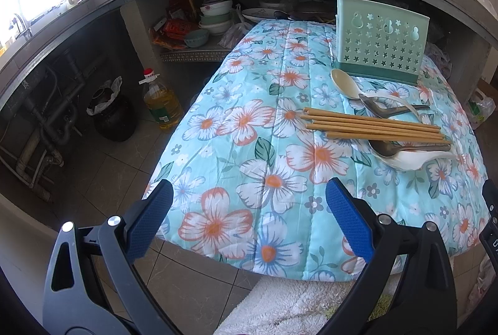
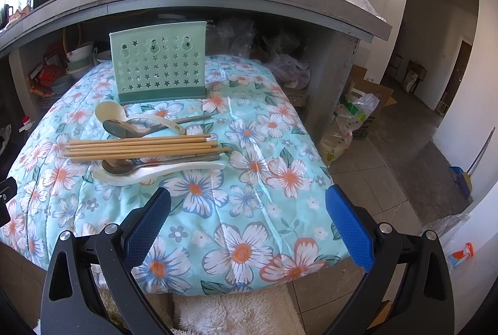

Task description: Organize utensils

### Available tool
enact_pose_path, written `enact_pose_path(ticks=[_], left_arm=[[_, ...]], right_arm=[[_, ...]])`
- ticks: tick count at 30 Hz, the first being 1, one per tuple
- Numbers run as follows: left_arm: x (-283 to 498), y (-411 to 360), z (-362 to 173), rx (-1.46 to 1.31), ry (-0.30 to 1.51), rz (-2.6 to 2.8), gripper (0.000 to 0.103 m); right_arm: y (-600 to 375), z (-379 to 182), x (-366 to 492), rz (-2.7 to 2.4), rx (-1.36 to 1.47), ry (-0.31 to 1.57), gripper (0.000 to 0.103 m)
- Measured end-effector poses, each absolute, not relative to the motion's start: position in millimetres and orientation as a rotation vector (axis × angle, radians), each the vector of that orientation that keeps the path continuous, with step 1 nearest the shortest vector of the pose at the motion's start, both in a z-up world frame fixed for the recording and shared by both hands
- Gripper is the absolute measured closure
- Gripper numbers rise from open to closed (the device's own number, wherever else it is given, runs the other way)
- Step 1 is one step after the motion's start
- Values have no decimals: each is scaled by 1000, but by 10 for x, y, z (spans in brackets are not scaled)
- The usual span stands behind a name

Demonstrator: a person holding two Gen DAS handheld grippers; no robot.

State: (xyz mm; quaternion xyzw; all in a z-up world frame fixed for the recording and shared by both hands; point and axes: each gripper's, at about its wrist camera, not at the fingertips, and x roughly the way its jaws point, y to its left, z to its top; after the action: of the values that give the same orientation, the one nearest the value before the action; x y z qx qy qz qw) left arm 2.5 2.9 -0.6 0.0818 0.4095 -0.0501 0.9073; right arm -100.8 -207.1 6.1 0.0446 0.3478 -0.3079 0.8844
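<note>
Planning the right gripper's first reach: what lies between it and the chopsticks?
In the right wrist view, between the right gripper and the chopsticks lie a white spoon, a metal spoon, then bare floral cloth.

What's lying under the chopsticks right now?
The chopsticks lie on the floral cloth, their tip ends crossing a metal spoon handle beside the white ladle. Anything else beneath is covered.

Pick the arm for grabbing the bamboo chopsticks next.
Right, marginally. The tan bamboo chopsticks lie nearer the open right gripper, tapered tips toward it. The open left gripper hangs at the floral quilt's edge, farther away.
</note>
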Motion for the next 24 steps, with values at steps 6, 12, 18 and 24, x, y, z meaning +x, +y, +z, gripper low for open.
enact_pose_path(ticks=[6, 12, 18, 24], left_arm=[[25, 31, -7, 168, 847, -104, 8], [25, 33, -7, 168, 847, -104, 8], [25, 31, -8, 171, 845, -105, 8], [71, 31, 44, 173, 826, -125, 8]], right_arm=[[-2075, 65, -1007, -639, 94, 726, 6], [-2079, 74, -1012, -640, 95, 725, 6], [-2077, 78, -1013, -640, 92, 723, 6], [-2082, 80, -1013, -640, 95, 724, 6]])
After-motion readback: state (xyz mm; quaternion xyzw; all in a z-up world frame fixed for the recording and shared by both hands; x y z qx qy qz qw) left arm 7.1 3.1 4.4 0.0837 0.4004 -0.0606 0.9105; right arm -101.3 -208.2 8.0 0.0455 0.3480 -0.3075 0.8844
